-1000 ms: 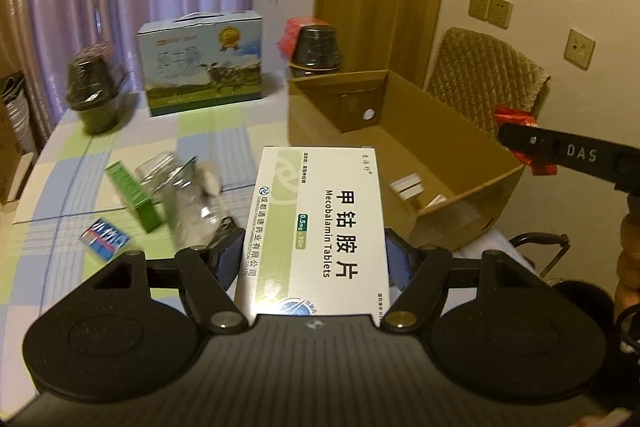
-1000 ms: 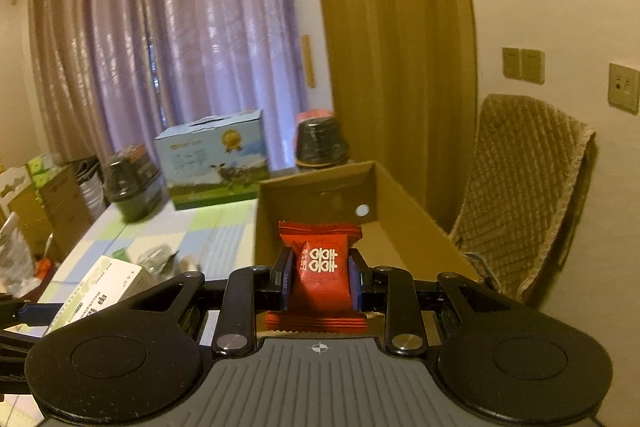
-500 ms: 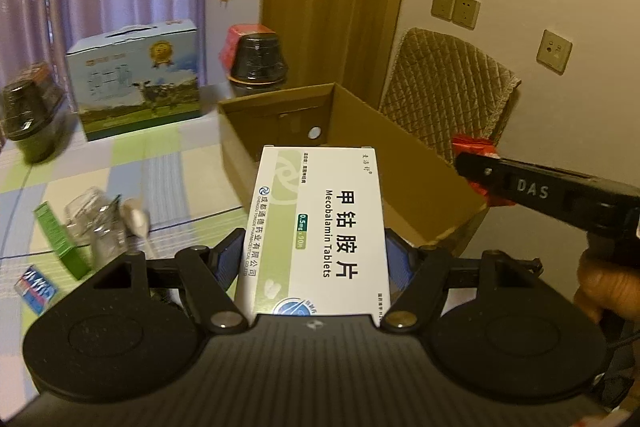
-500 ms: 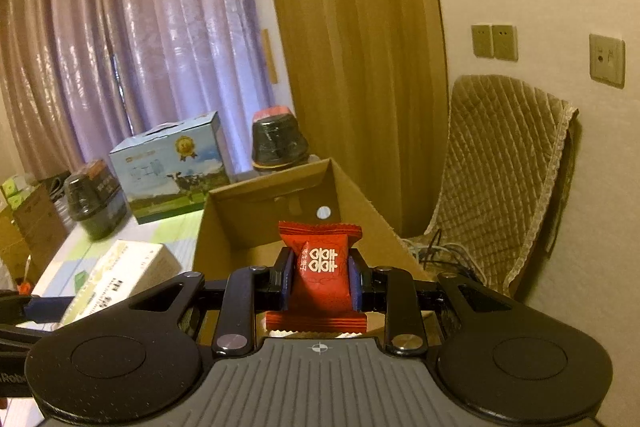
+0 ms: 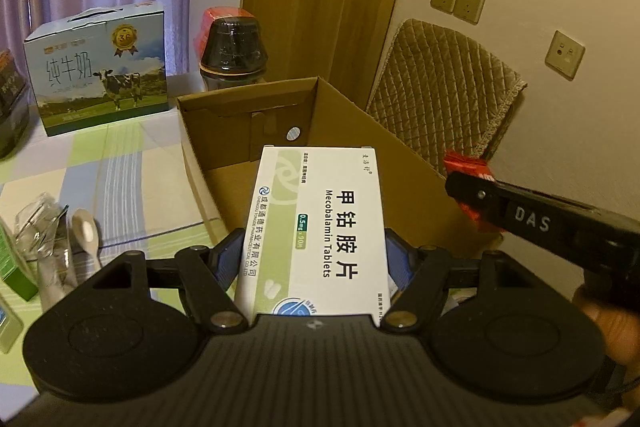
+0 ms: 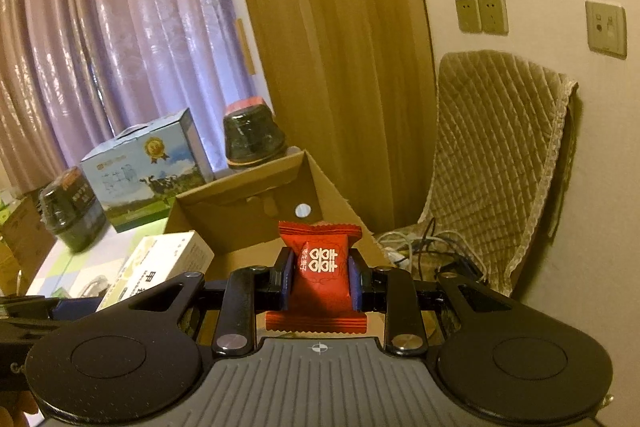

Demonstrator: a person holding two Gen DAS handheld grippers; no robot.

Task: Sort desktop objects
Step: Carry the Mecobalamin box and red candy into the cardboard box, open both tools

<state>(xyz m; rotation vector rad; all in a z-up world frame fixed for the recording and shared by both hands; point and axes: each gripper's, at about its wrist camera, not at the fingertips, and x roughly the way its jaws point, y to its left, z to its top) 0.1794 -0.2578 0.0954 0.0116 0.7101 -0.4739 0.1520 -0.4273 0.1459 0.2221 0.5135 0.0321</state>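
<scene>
My left gripper [image 5: 316,255] is shut on a white and green tablet box [image 5: 320,223], held flat above the near end of an open cardboard box [image 5: 224,155]. My right gripper [image 6: 320,277] is shut on a red candy packet [image 6: 322,267], held over the same cardboard box [image 6: 248,223]. In the left wrist view the right gripper [image 5: 466,183] comes in from the right with the candy packet [image 5: 466,163] at the box's right wall. The tablet box [image 6: 160,263] shows at the left in the right wrist view.
On the checked tablecloth [image 5: 120,167] stand a milk carton box [image 5: 96,67] and a dark jar [image 5: 234,51] behind the cardboard box. A clear plastic bag [image 5: 44,227], a spoon [image 5: 86,231] and a green box [image 5: 12,267] lie left. A padded chair [image 5: 444,99] stands right.
Both grippers have moved right and forward toward the cardboard box with their loads. The box now sits straight ahead under the tablet box. Grips are unchanged.
</scene>
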